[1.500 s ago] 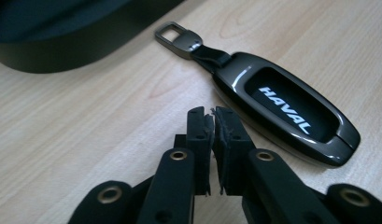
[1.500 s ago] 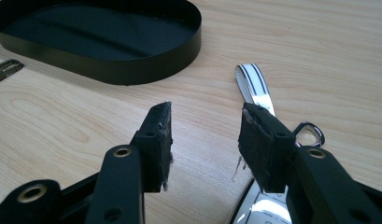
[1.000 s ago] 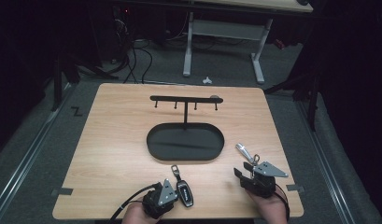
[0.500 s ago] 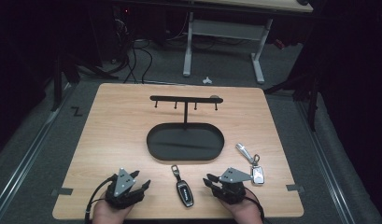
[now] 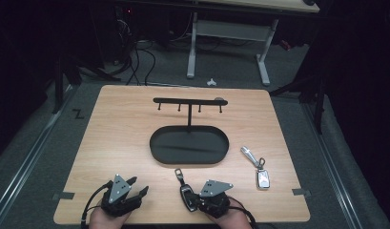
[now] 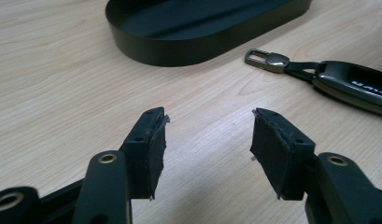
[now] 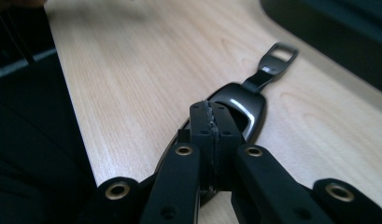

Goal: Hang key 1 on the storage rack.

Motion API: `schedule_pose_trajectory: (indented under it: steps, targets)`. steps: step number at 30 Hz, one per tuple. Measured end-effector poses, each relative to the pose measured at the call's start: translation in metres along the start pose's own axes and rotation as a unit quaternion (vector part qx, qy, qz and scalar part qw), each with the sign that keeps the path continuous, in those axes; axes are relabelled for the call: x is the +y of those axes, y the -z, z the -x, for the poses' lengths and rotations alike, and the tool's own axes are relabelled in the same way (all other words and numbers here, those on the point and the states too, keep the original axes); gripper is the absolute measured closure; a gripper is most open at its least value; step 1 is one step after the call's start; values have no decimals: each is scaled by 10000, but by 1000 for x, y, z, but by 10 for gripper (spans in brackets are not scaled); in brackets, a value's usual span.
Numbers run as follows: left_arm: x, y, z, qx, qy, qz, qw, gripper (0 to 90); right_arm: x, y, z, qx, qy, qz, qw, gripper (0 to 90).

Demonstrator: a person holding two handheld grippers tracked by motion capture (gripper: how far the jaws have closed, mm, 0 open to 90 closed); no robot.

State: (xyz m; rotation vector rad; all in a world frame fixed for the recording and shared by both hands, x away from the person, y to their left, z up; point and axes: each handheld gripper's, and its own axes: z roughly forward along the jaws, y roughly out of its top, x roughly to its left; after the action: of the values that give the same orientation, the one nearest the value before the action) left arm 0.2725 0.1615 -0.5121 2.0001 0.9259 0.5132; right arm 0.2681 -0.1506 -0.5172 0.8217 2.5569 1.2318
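The right tool (image 7: 212, 123) is sitting with its jaws pressed together, having just been closing, over the black key fob (image 7: 235, 109) near the table's (image 5: 116, 124) front edge. The left tool (image 6: 207, 140) is standing spread over bare wood near the front left corner. White lettering on the fob is showing too small to read.

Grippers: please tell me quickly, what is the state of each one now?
Left gripper: open, nothing between the pads, above the bare wooden table.
Right gripper: jaws just closed, pads pressed together, over the black glossy key fob; no grip visible.
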Motion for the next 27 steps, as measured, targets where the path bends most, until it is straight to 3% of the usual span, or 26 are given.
schedule_pose_trajectory:
  steps: [5, 11, 18, 27]
  targets:
    - [0, -2, 3, -37, -65, -14, 10000, 448, -2, -4, -1, -59, 102, -160, 9998, 900]
    - [0, 0, 3, -81, -75, 33, 9999, 449, -6, -2, 8, -370, 130, -260, 9989, 900]
    - [1, 0, 2, -99, -69, 73, 9999, 442, -14, 10, 36, -712, -161, -244, 9970, 900]
    - [7, -2, 4, -143, -107, 212, 9996, 429, -24, 25, 49, -947, -344, -296, 9945, 899]
